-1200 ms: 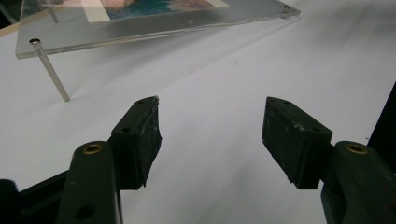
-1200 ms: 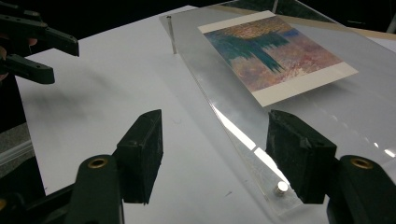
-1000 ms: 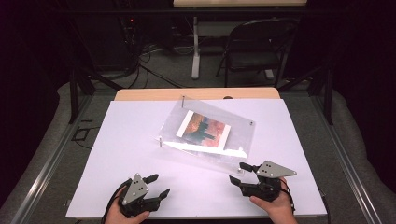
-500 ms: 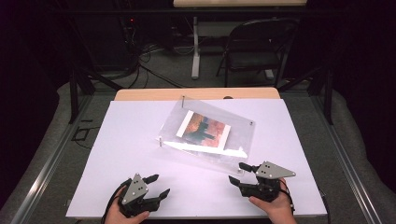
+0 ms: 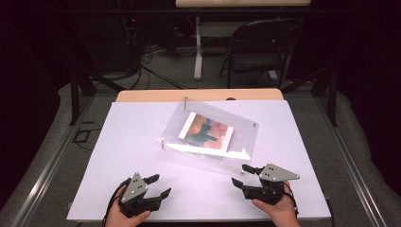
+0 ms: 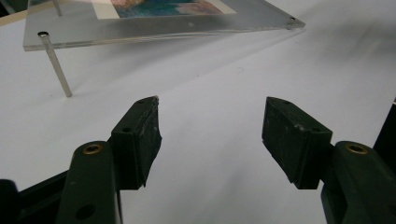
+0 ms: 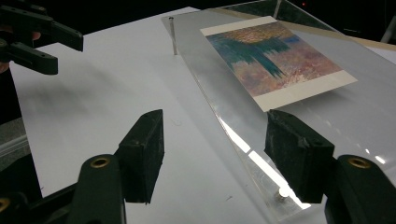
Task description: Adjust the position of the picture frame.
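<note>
A clear acrylic frame holding a red and teal picture lies tilted on thin metal standoff pins near the middle of the white table. The same frame runs along the top of the left gripper view, one pin under its corner. My left gripper rests open near the front left edge, short of the frame. My right gripper is open at the front right, its jaws close to the near edge of the frame, with the picture just ahead.
Black folding chair and a table leg stand on the floor beyond the table, with cables around. A wooden strip edges the table's far side. In the right gripper view the left gripper appears at top left.
</note>
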Action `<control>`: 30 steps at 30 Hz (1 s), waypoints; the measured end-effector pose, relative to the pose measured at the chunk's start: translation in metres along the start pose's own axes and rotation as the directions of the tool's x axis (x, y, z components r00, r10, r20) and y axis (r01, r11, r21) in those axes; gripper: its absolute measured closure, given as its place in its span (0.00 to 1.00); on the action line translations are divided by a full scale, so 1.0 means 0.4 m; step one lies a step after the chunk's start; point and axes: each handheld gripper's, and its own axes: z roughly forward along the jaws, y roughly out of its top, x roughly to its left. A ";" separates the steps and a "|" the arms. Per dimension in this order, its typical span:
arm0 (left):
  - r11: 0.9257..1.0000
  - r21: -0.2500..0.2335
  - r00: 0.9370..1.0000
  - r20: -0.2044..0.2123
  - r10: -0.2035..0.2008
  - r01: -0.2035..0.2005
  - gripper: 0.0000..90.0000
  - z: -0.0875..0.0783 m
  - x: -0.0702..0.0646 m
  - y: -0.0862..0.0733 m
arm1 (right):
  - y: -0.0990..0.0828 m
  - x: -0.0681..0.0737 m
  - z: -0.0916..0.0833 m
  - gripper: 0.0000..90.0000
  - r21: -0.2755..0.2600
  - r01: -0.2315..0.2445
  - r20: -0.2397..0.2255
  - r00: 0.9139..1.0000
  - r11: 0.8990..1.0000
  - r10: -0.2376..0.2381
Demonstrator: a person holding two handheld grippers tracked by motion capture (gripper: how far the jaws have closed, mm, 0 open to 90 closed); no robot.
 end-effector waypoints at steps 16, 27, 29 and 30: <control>0.994 -0.007 0.991 -0.077 -0.112 0.112 0.43 0.056 0.121 0.059 | 0.001 0.002 -0.001 0.42 -0.006 0.005 0.007 1.000 1.000 -0.005; 0.977 0.128 0.977 -0.151 -0.149 0.169 0.49 0.142 0.194 0.084 | 0.001 0.001 -0.004 0.43 -0.011 0.009 0.006 1.000 1.000 -0.009; 0.971 0.145 0.973 -0.155 -0.170 0.192 0.52 0.155 0.211 0.089 | 0.001 0.001 -0.004 0.43 -0.013 0.009 0.004 1.000 1.000 -0.009; 0.965 0.158 0.969 -0.164 -0.184 0.210 0.55 0.169 0.227 0.092 | 0.001 0.002 -0.003 0.44 -0.015 0.007 0.000 1.000 1.000 -0.007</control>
